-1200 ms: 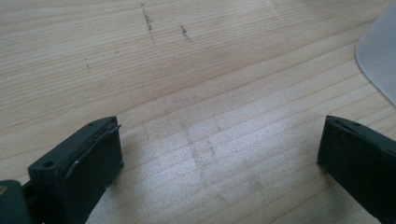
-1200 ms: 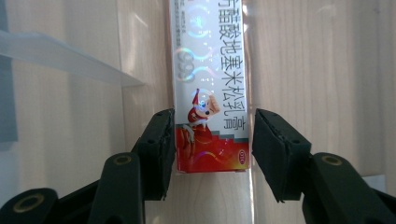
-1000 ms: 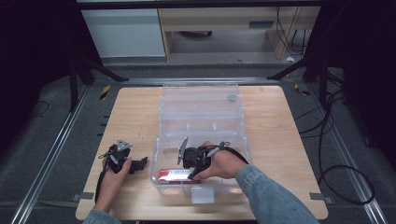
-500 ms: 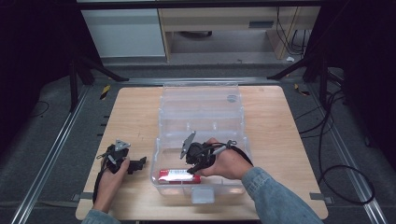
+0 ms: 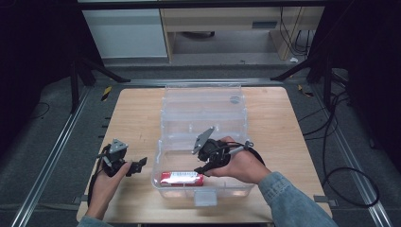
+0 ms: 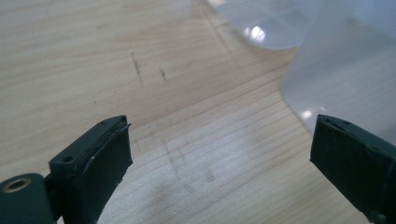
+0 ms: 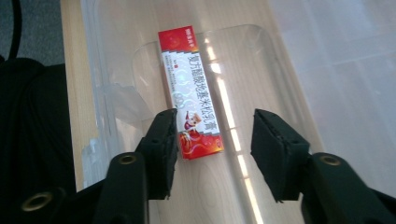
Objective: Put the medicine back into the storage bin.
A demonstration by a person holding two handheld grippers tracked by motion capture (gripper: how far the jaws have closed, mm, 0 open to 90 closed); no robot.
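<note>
Wooden table (image 5: 283, 123), bare along both side edges. Clear plastic box (image 5: 203, 111), lid open toward the far edge. Red carton (image 5: 182, 178) flat on the box floor against the near wall. Right gripper (image 5: 202, 169), fingers released, above the carton's end. Left gripper (image 5: 137, 166), fingers spread over bare table beside the box; box wall blurred there

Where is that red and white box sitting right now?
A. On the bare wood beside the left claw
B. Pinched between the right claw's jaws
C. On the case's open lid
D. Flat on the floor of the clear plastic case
D: the red and white box lies flat in the clear plastic case, with the right claw open above it and not gripping it.
</note>
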